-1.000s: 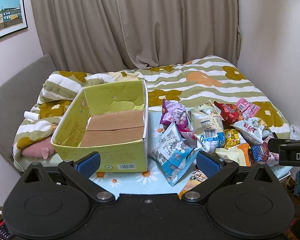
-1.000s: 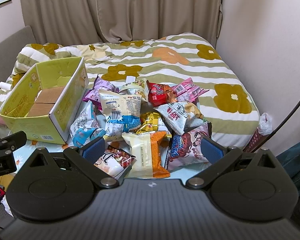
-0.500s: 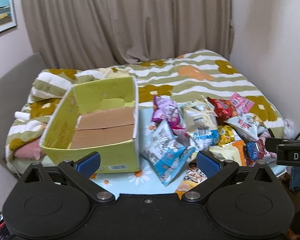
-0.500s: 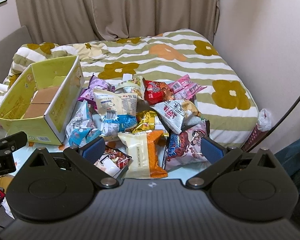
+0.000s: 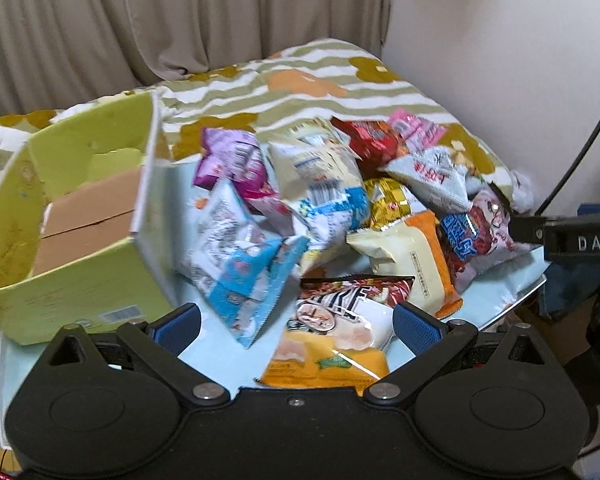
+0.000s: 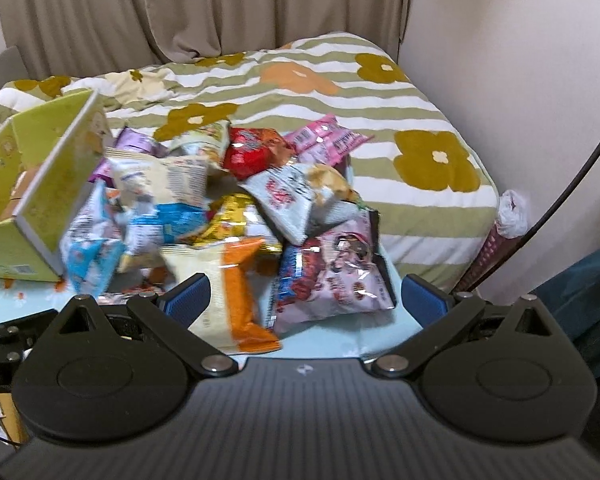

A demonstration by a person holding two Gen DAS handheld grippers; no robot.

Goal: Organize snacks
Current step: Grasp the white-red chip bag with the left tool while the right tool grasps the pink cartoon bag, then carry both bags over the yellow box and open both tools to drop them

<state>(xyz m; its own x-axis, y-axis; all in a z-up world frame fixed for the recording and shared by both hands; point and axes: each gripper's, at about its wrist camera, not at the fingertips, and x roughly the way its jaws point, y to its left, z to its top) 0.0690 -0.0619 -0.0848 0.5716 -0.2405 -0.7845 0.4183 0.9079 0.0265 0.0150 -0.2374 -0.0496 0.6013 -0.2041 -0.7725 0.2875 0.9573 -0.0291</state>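
A pile of snack bags (image 5: 332,200) lies on a light blue sheet on the bed, also in the right wrist view (image 6: 236,204). An empty yellow-green cardboard box (image 5: 80,216) stands left of the pile; it also shows in the right wrist view (image 6: 28,192). My left gripper (image 5: 296,326) is open and empty, just above a yellow-and-brown bag (image 5: 336,332) at the pile's near edge. My right gripper (image 6: 304,300) is open and empty, over a cream-and-orange bag (image 6: 228,280) and a pink-and-blue bag (image 6: 332,268).
A striped flower-print blanket (image 6: 340,92) covers the bed behind the pile. Curtains (image 5: 180,12) hang at the back and a wall (image 6: 520,60) stands on the right. A black cable (image 6: 572,172) runs down the right side. The sheet's near edge (image 6: 340,344) lies under the right gripper.
Both grippers have moved forward and down toward the snack pile, which now looks larger and closer. The left view has swung right, away from the box. Both stay open.
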